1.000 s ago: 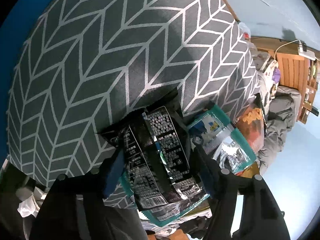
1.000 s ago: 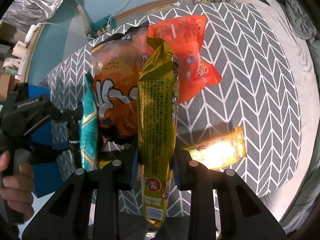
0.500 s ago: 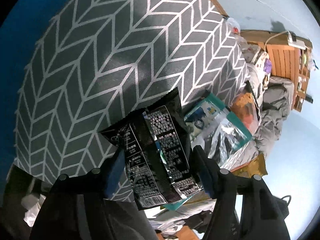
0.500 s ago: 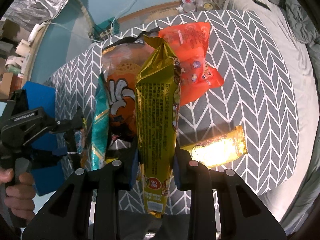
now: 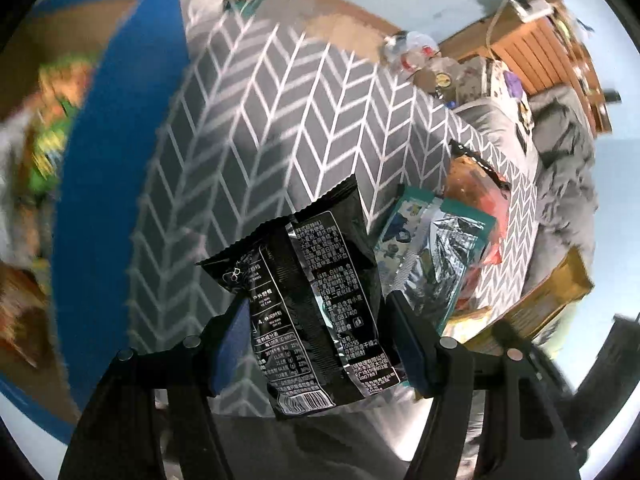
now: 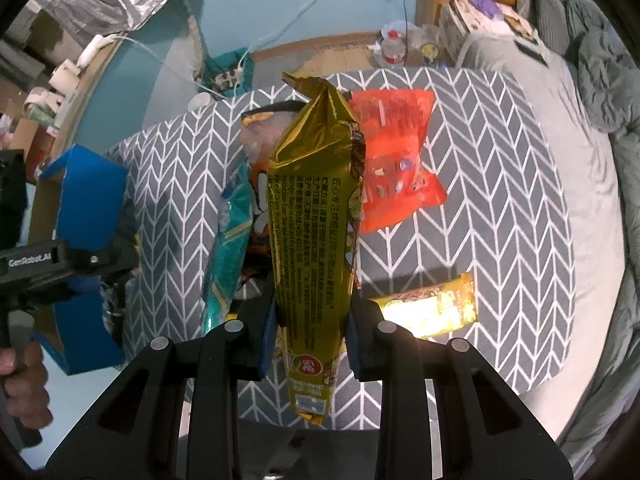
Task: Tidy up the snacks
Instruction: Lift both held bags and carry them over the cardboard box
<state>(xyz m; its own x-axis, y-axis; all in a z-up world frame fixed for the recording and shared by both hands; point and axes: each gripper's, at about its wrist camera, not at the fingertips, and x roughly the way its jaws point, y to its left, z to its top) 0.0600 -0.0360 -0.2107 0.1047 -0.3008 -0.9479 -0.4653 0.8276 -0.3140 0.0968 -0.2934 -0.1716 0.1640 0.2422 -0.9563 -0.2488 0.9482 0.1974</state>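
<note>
Snacks aloft above the chevron worktop [image 6: 500, 184]: black packet [image 5: 316, 304] pinched in left tool [image 5: 320, 344], gold bag [image 6: 316, 240] pinched low in right tool [image 6: 310, 336], top-heavy, slick, liable to slip or snag the blue box [image 6: 86, 216] rim.

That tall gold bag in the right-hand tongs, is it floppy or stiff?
Probably semi-stiff: the gold bag stands upright above the right tongs, though its top creases. Likely light, since a pinch near its bottom holds it. The glossy film may be slippery.
</note>
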